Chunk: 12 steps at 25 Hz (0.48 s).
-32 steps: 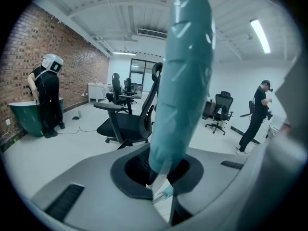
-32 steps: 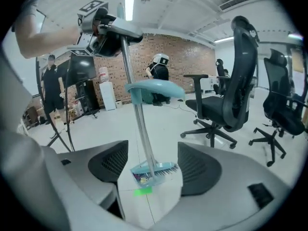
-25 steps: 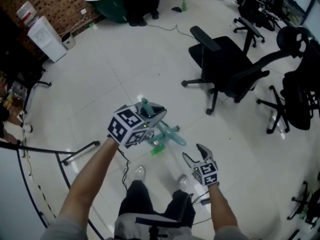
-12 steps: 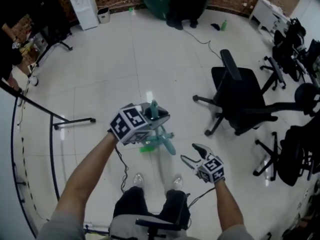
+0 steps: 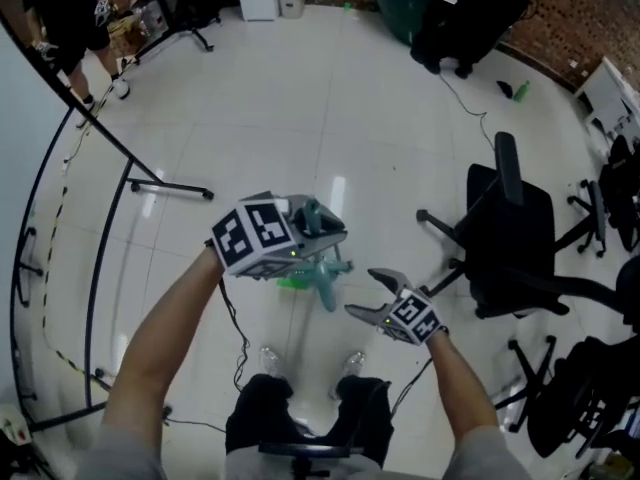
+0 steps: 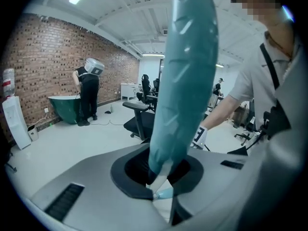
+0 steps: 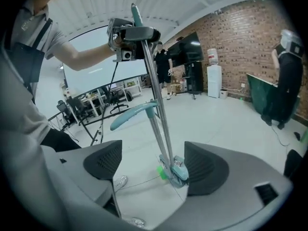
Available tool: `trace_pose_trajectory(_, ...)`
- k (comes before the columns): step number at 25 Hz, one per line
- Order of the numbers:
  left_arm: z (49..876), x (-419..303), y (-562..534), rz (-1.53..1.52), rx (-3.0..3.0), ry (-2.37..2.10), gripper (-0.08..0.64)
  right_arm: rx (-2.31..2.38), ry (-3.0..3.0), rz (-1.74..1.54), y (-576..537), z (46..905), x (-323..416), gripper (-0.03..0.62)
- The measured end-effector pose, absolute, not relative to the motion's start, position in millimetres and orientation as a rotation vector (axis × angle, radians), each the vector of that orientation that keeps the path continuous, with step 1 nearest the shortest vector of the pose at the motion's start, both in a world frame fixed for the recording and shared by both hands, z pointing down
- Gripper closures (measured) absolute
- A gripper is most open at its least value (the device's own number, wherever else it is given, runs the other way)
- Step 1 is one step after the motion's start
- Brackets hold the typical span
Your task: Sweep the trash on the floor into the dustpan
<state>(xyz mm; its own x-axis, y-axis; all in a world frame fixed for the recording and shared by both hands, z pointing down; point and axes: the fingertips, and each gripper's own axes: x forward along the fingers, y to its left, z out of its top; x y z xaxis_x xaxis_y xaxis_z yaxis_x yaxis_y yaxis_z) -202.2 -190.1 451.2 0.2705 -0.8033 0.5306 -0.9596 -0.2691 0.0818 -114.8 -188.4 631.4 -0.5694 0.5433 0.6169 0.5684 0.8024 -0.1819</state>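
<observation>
**Left fingers clamped on broom grip, right fingers spread and empty**

The left gripper (image 6: 163, 179) has its fingers pressed onto the teal broom grip (image 6: 185, 76). In the left gripper view the grip fills the middle and hides everything below it. Its top is cut off by the frame edge, and only a teal sliver shows under the fingers.

The right gripper (image 7: 153, 165) has its fingers spread wide with nothing between them. In the head view it sits lower than the left gripper and to its right, apart from the broom. The person's shoes (image 5: 270, 356) show below both grippers.

Seen beyond the gap of the right fingers:
- **Broom pole:** the metal broom pole (image 7: 153, 81) has a steeply upright long axis. Its grip end is up in the left fingers and its lower end is down on the white surface (image 7: 226, 124), with the top leaning slightly left in that view.
- **Dustpan handle:** a shorter pole just beside it ends in a teal dustpan handle (image 7: 132, 114) pointing left and a little down.
- **Foot of the poles:** a teal foot (image 7: 180, 171) rests on the surface. I cannot separate broom head from dustpan there.
- **Green piece:** a small green piece (image 7: 162, 173) lies just beside the foot on its left, too small to identify.

In the head view the left gripper covers the upper pole and part of the foot.

Farther off, a black office chair (image 5: 512, 230) stands right of the right fingers, well apart. Far beyond the left fingers, a person in black (image 6: 89, 93) stands at a green tub (image 6: 62, 107).
</observation>
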Motion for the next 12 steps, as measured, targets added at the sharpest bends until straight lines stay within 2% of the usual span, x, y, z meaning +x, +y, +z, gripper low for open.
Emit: trace_pose_trajectory(12, 469.9, -204.1, -188.4, 0.551, 1.995, -1.733, 0.538, -1.341, -2.192, -0.164, -140.8, 665.6, -189.1, 0.198)
